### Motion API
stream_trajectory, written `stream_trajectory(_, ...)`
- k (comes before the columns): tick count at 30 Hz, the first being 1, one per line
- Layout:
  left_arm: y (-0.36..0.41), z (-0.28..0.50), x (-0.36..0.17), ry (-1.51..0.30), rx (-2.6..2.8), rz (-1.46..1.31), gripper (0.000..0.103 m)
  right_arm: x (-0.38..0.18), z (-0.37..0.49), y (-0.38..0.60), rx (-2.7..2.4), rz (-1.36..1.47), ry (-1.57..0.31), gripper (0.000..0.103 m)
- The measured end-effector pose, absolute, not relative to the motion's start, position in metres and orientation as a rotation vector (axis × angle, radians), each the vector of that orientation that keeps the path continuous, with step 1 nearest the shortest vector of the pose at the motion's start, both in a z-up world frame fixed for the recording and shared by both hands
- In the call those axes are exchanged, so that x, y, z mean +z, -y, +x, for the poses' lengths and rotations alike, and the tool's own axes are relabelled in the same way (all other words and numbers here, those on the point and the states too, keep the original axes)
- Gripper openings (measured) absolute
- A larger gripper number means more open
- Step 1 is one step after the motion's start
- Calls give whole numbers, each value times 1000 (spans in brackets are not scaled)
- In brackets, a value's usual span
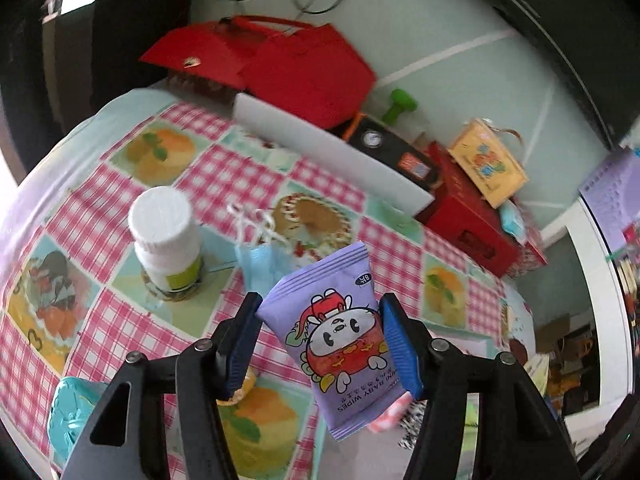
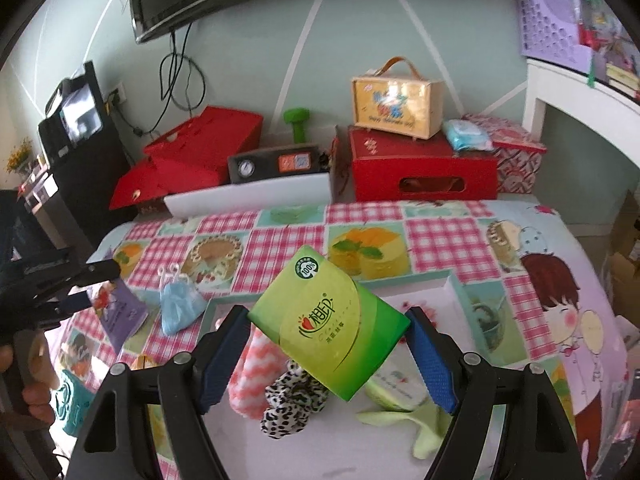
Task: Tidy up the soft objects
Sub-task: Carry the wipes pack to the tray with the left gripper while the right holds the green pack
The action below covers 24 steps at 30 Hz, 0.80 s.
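Two packets hang above a checked tabletop [image 2: 440, 228]: the left gripper [image 1: 320, 340] pinches a glossy purple baby wipes pouch [image 1: 340, 336] between its blue ribbed fingers [image 1: 400, 348], while the right gripper [image 2: 328, 344] clamps a green tissue pack [image 2: 332, 324], tilted. Below the tissue pack, a white tray [image 2: 450, 284] holds one pink zigzag cloth [image 2: 252, 376], one leopard-print fabric [image 2: 292, 396] and one pale green cloth [image 2: 408, 424]. A crumpled blue mask [image 2: 180, 306] lies beside the tray.

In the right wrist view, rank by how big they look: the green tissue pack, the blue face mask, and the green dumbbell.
1. green tissue pack, largest, though held close to the camera, which inflates it.
2. blue face mask.
3. green dumbbell, smallest, and farthest back.
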<state>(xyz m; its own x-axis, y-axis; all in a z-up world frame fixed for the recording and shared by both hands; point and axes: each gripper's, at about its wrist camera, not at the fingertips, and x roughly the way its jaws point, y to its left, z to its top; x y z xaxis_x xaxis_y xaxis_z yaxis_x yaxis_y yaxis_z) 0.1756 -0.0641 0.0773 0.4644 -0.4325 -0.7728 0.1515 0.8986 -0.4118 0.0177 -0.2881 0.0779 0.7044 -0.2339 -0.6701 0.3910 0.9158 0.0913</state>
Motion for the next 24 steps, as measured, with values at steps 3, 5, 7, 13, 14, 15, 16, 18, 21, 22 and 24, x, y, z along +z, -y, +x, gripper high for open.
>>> stream_trajectory(3,77,166,82,-1030,-428,-274,61,88,6,297,-387,234,-678,81)
stream_trajectory(5,88,163,81,-1035,-463,-249,61,92,-1,305,-416,237,-665,81)
stream_trajectory(7,96,156,83,-1043,-484,-223,61,95,-10,314,-452,243,-656,81)
stream_trajectory(13,124,147,66,-1111,-543,-152,62,90,-33,353,-573,312,-668,81)
stream_trajectory(14,128,146,63,-1121,-547,-139,62,86,-36,359,-590,324,-680,81)
stream_trajectory(15,131,145,60,-1131,-550,-128,62,82,-37,365,-607,333,-695,81)
stream_trajectory(16,132,144,58,-1137,-551,-121,62,80,-38,367,-613,336,-702,81)
stream_trajectory(18,138,144,49,-1163,-550,-95,62,71,-36,373,-610,352,-724,81)
stream_trajectory(21,144,144,39,-1197,-562,-79,62,54,-29,378,-592,382,-771,81)
stream_trajectory(22,147,144,33,-1220,-569,-77,62,49,-26,379,-586,390,-785,81)
stream_trajectory(24,151,144,23,-1255,-577,-77,62,40,-21,380,-569,407,-806,81)
